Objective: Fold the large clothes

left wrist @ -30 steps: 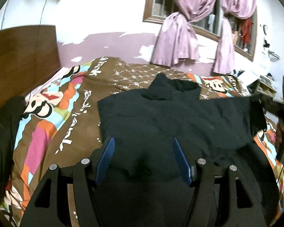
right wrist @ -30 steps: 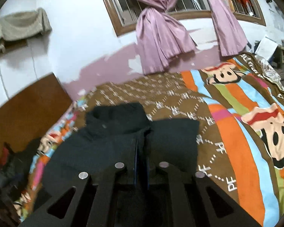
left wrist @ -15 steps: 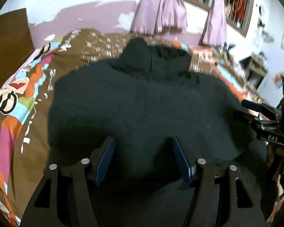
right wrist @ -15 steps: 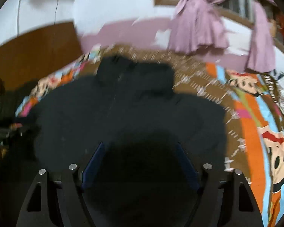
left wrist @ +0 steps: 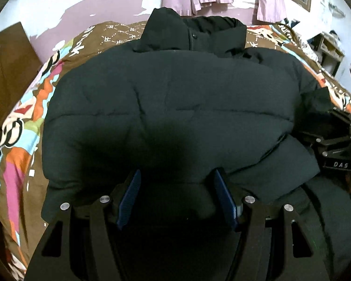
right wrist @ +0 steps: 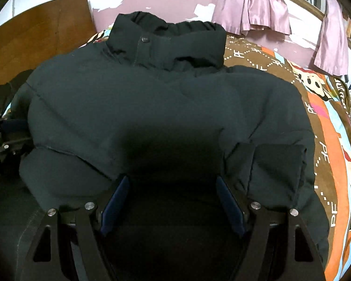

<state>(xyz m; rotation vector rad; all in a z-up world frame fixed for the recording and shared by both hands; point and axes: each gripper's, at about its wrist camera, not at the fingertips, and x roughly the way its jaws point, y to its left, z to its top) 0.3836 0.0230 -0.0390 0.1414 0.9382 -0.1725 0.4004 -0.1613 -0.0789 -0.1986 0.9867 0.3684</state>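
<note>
Broadly, the bed (left wrist: pixel 65 53) carries everything: its patterned cover of brown, orange, pink and blue shows as a bare strip along the left edge in the left wrist view and as a wider band along the right edge in the right wrist view (right wrist: pixel 325 121). Beyond the far edge rises a white and lilac wall (left wrist: pixel 93 7) with pink curtains (right wrist: pixel 252 7) hanging at a window, and a wooden headboard (right wrist: pixel 39 30) stands at the far left corner. A shelf unit (left wrist: pixel 327 46) sits off the right side.

Spread over the middle of the bed lies the dark puffer jacket (left wrist: pixel 170 98), collar (right wrist: pixel 170 42) toward the far edge, its snap button showing. It is bulky and covers most of the bed's width; the folded sleeve cuff (right wrist: pixel 278 168) rests on its right part, near the right edge of the bed.

Next, the left gripper (left wrist: pixel 176 195) is low over the jacket's near part, its blue-padded jaws standing wide apart with dark fabric between them; whether the pads touch the cloth I cannot tell. The right gripper (right wrist: pixel 173 197) is likewise low over the near hem, jaws wide apart. Each gripper's black frame shows at the side of the other's view, just beside the jacket.
</note>
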